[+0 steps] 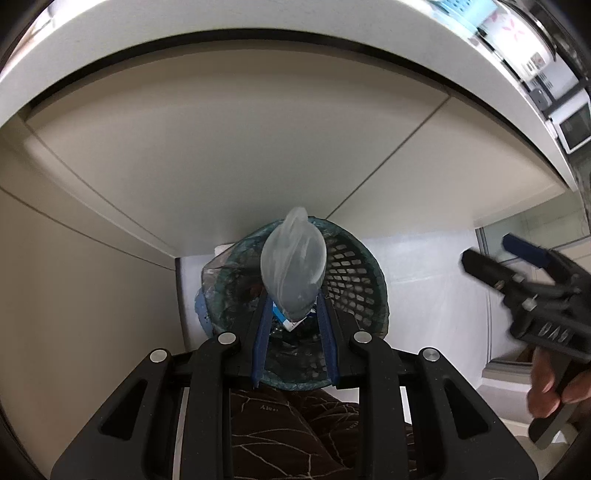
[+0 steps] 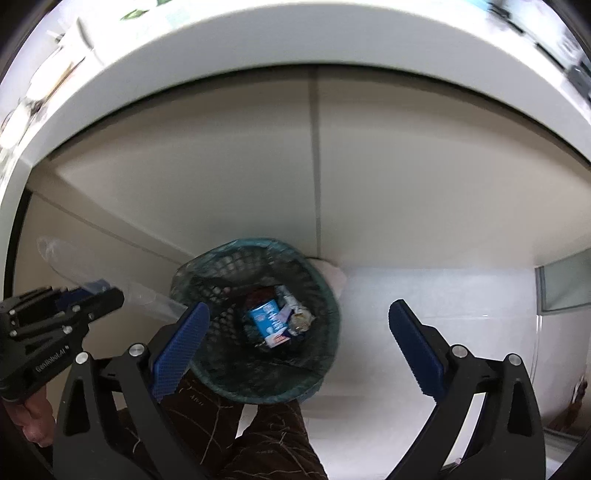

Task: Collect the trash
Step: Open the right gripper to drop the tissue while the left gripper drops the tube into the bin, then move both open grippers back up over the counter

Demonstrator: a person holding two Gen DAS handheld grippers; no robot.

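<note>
beige cabinet doors [image 1: 221, 155], white countertop [image 1: 258, 18], pale floor [image 2: 424, 295]

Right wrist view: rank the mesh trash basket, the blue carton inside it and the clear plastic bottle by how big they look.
1. mesh trash basket, clearly largest.
2. clear plastic bottle, held by the left gripper; it sits nearer the camera and is partly hidden, so this rank is unsure.
3. blue carton, smallest, deep in the basket.
</note>
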